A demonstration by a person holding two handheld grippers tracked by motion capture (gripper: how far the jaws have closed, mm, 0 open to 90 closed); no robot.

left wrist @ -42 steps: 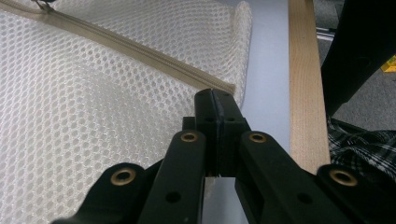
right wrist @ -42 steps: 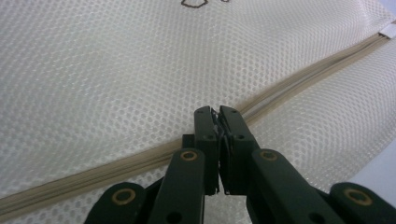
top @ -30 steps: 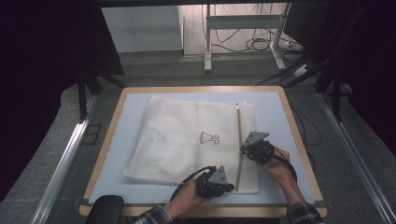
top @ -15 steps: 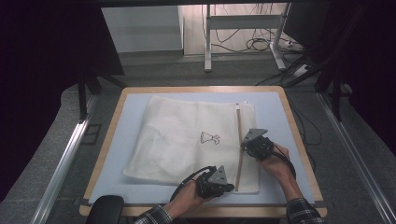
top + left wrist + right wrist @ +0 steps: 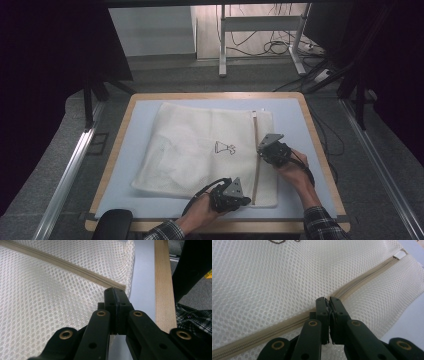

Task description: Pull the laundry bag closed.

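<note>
A: Where is the mesh laundry bag [image 5: 200, 150] found?

B: It is laid flat on the bench [image 5: 125, 150], with its beige zipper [image 5: 256, 160] run along the right-hand side.

A: How is the left gripper [image 5: 244, 200] held?

B: Its jaws are pressed together at the near end of the zipper [image 5: 75, 267], by the bag's corner; the fabric there seems to be pinned or pinched.

A: And the right gripper [image 5: 260, 149]?

B: It is closed on the zipper [image 5: 362, 280] about midway along, seemingly on the slider, though the pull itself cannot be made out.

A: How far is the work judged to be?

B: Roughly half the zipper's length is judged to have been covered; the far stretch toward the white tab [image 5: 399, 255] is left.
</note>
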